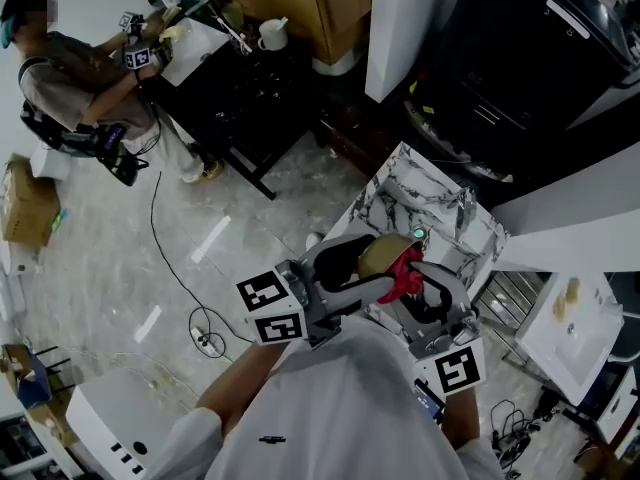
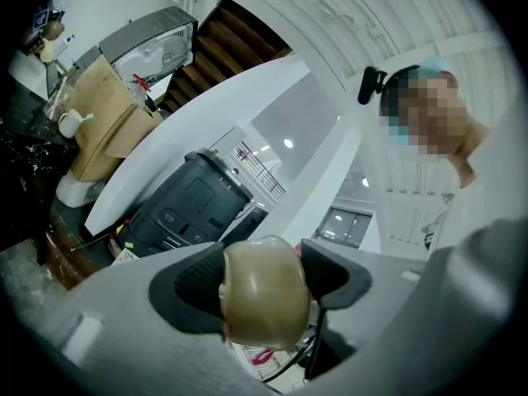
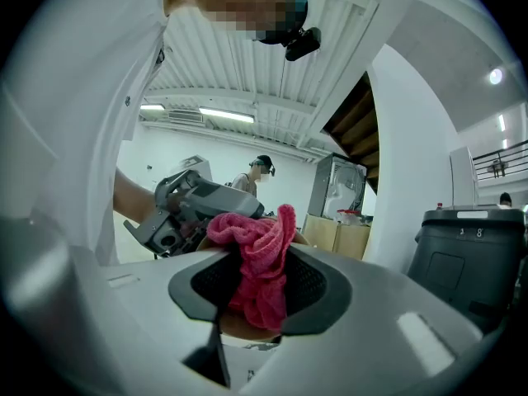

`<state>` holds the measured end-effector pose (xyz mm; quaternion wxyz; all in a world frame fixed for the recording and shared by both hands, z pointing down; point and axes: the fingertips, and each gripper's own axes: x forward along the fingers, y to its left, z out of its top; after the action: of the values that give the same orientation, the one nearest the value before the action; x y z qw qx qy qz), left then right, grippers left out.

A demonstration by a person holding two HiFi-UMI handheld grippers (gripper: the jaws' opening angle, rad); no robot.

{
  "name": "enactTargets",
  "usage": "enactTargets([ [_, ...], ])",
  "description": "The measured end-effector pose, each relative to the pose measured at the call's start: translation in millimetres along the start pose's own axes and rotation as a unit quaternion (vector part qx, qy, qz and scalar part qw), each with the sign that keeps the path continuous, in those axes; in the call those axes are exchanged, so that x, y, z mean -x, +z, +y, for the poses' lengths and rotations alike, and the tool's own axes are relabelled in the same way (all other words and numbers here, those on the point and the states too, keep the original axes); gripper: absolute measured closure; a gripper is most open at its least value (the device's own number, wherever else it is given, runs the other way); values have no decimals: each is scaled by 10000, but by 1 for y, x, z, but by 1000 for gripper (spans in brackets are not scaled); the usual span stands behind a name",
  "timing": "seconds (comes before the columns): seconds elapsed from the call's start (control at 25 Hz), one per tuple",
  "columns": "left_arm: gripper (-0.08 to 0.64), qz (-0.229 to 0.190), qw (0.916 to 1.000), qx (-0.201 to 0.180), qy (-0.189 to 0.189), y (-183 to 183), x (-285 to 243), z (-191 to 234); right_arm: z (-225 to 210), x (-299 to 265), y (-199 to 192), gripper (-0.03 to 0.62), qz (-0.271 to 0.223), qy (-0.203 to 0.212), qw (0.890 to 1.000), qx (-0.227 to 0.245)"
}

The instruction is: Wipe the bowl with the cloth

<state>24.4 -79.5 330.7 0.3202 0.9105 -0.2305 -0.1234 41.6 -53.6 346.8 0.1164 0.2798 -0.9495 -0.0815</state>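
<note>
Left claw (image 2: pixel 262 280) is clamped on the bowl (image 2: pixel 260 304); right claw (image 3: pixel 257 280) pinches the cloth (image 3: pixel 257 258) against it at 4 o'clock. Wiping looks under way, unfinished.

The bowl (image 2: pixel 262 295) you're holding is smooth and glossy, tan with a soft sheen, while your cloth (image 3: pixel 260 258) is nubby red terry. Your left gripper (image 2: pixel 266 280) and right gripper (image 3: pixel 262 285) have matt grey plastic shells and ribbed black pads (image 3: pixel 307 285). The table (image 1: pixel 432 194) below looks like polished marble.
</note>
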Motion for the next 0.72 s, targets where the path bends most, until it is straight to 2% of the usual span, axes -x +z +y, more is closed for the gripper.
enactTargets([
  [0.16,258,-61,10000,3,40,1,5,3,-8,-5,4,448,-128,-63,9999,-31],
  [0.28,256,-154,9997,-80,194,0,3,9,-17,-7,-9,448,-28,-187,9984,-539],
  [0.36,257,-229,9995,-47,206,-8,-2,9,-24,-1,-15,448,33,-277,9973,-679],
  [0.52,256,-245,9996,-125,99,2,5,9,-24,-9,2,448,-162,-335,9985,-398],
  [0.72,256,-416,9990,-100,154,15,24,2,-12,-14,10,448,-120,-246,9986,-450],
])
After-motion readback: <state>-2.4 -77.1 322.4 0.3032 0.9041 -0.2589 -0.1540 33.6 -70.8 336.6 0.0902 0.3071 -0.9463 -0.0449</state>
